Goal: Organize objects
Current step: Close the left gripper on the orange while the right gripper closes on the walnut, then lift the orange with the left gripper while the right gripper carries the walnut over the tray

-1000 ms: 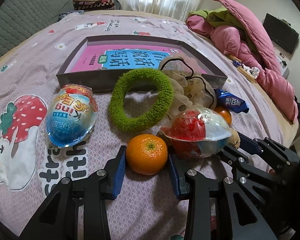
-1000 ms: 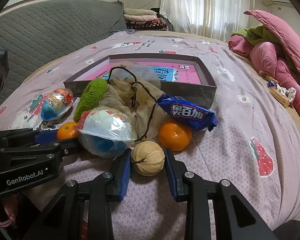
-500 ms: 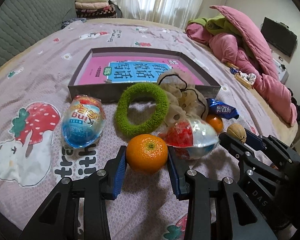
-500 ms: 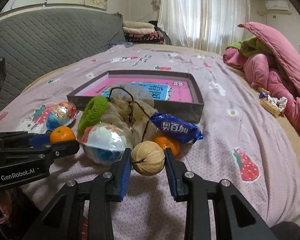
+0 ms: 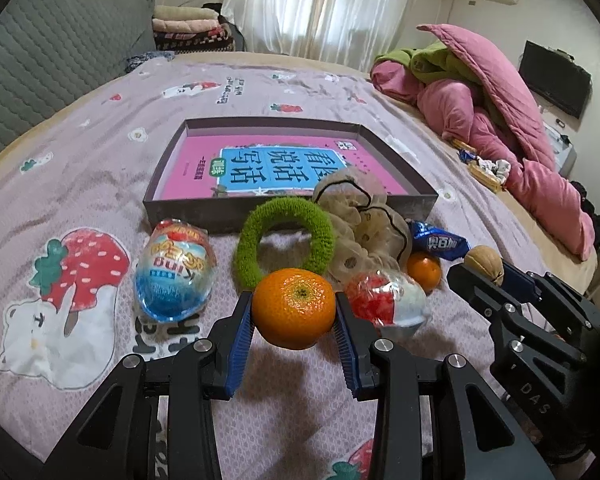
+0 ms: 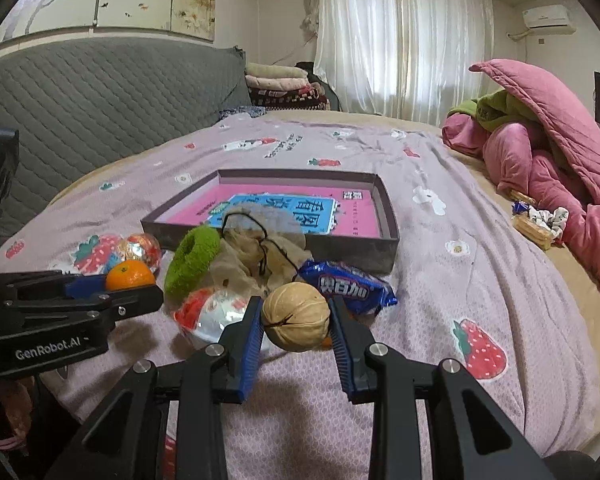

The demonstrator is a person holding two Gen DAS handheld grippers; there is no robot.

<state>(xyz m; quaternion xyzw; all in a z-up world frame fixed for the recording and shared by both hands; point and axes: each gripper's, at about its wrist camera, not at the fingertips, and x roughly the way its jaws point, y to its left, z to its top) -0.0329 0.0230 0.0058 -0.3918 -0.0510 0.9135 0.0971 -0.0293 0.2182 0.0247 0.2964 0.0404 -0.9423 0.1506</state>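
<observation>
Left gripper (image 5: 294,320): fingers clamp an orange (image 5: 293,307) held above the bed (image 5: 100,152). Right gripper (image 6: 296,330): fingers clamp a walnut (image 6: 296,322), apparently also clear of the bed. Both sit near the item pile, short of the box (image 5: 408,200).

Left gripper (image 6: 132,298) body: read "GenRobot.AI".
Right gripper (image 5: 484,270) body: showed "DAS".
Book (image 5: 276,168) cover: bore "看图说话写话", upside down.
Blue snack packet (image 6: 350,288): Chinese characters, upside down, unclear.
</observation>
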